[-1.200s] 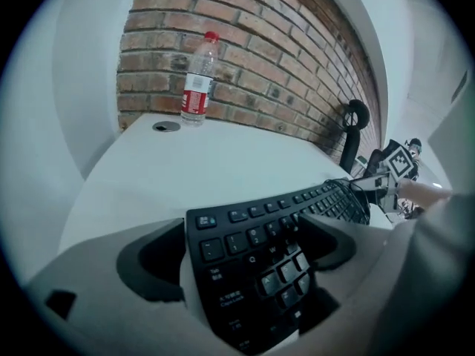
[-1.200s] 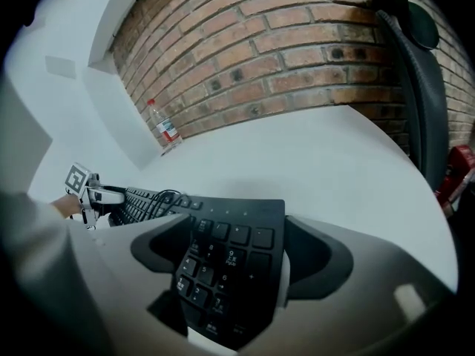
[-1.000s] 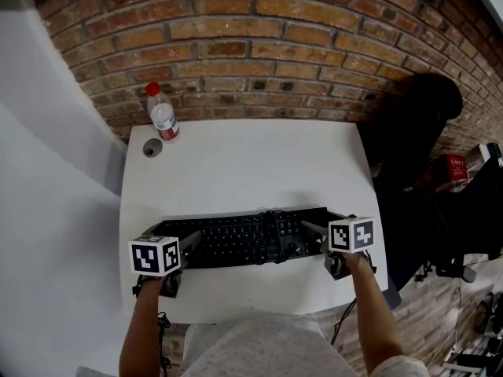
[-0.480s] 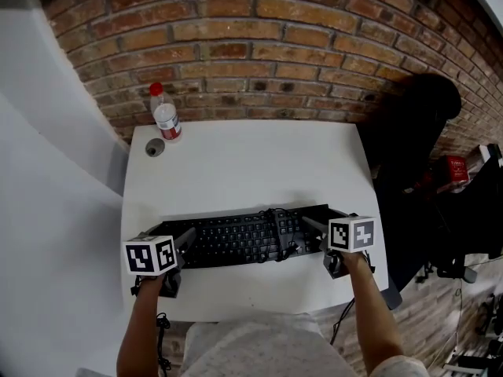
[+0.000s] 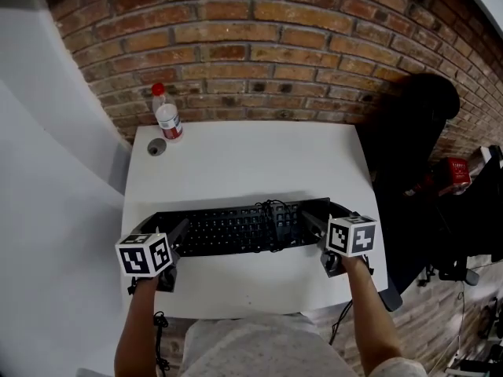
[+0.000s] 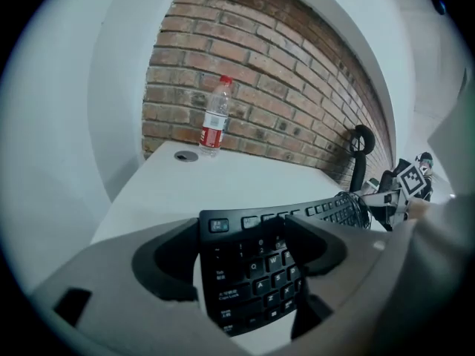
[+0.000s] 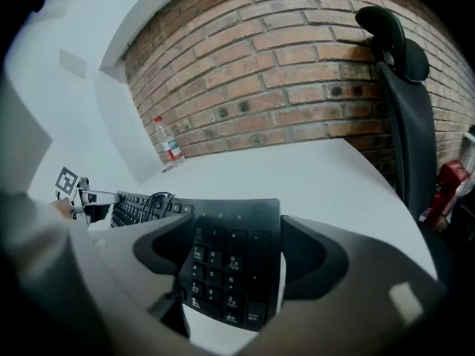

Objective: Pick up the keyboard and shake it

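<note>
i pinch the keyboard ends: left gripper jaws just closing, right gripper clamped; capped bottle at table's far corner.

Lower frame: near corners of the keyboard vanish behind the left gripper and right gripper. Upper left: print on the bottle is too small to read.

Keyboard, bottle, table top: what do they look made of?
Keyboard: looks like matte black plastic. It has moulded keycaps with white legends and shows little glare.
Bottle: probably clear plastic. The body is see-through, with a red cap and a red and white label.
Table: smooth white top with a faint sheen. It could be laminate or painted board, can't tell which.
</note>
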`<state>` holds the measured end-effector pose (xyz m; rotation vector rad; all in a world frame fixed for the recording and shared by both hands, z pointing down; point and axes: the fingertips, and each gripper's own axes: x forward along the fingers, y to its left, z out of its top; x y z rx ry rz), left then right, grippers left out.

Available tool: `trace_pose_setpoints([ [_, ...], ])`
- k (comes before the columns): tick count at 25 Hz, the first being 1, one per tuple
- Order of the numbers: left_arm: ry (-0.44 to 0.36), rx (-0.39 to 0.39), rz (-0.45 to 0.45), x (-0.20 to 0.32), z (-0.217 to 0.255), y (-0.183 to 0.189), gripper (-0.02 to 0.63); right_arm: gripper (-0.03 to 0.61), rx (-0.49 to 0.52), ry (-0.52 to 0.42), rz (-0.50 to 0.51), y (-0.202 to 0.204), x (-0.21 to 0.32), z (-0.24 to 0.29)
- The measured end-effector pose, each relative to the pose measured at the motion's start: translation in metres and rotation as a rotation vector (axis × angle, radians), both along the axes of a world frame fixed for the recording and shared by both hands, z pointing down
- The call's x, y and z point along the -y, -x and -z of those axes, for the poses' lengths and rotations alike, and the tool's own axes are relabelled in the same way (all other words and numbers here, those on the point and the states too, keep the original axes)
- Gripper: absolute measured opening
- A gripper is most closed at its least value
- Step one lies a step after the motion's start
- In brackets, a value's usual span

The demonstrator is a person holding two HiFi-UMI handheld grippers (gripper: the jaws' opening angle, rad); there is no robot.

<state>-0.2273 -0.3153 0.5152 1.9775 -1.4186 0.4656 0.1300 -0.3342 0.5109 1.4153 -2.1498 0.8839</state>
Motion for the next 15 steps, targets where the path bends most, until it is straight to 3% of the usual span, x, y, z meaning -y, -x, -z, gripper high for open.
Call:
trace_pose_setpoints([
  [15,-0.128,0.028,-0.030,0.004,0.030,-0.008,0.357,0.353,0.017,-0.160,0.038,-0.009,-0.008,0.029],
])
